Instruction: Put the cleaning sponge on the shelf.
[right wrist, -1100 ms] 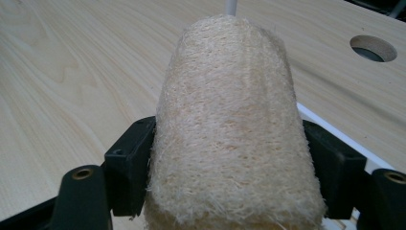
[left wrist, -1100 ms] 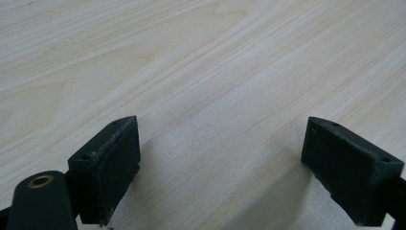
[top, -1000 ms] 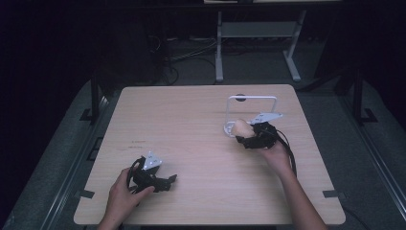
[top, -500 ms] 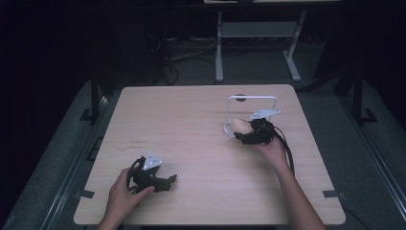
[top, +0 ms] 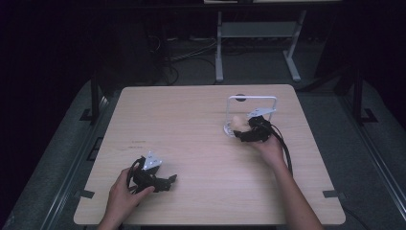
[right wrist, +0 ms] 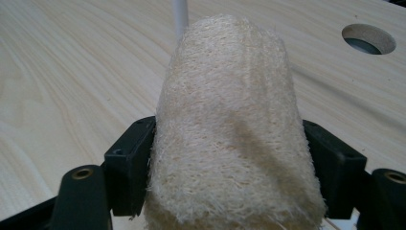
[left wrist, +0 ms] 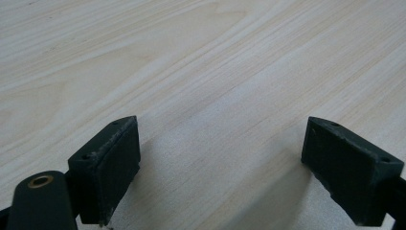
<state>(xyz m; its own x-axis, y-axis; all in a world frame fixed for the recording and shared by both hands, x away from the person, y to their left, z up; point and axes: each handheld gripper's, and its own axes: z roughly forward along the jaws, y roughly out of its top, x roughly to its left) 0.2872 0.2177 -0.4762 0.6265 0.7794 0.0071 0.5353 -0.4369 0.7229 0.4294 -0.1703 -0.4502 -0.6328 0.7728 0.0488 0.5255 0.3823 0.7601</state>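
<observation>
High view: I hold the right gripper (top: 243,132) at the right half of the wooden table (top: 191,120), clenched on a pale loofah sponge (top: 238,123). The sponge sits just in front of a white wire stand (top: 252,98) whose round base (top: 229,130) rests on the table; whether sponge and stand touch I cannot tell at this resolution. The left gripper (top: 165,182) lies low at the near left, well apart from the work.

Left gripper view: its jaws stand released and wide, with bare table (left wrist: 201,72) between them.

Right gripper view: both pads (right wrist: 129,163) press the sides of the loofah sponge (right wrist: 230,129), which fills the gap and rises upright above them. A thin white rod (right wrist: 180,17) of the stand shows just behind its top; a round hole (right wrist: 368,39) in the table lies beyond.

Step in hand, as I judge it: carrying the gripped sponge at the stand. The next move calls for steering it relative to the rod without knocking the light frame over, keeping the squeeze steady.
</observation>
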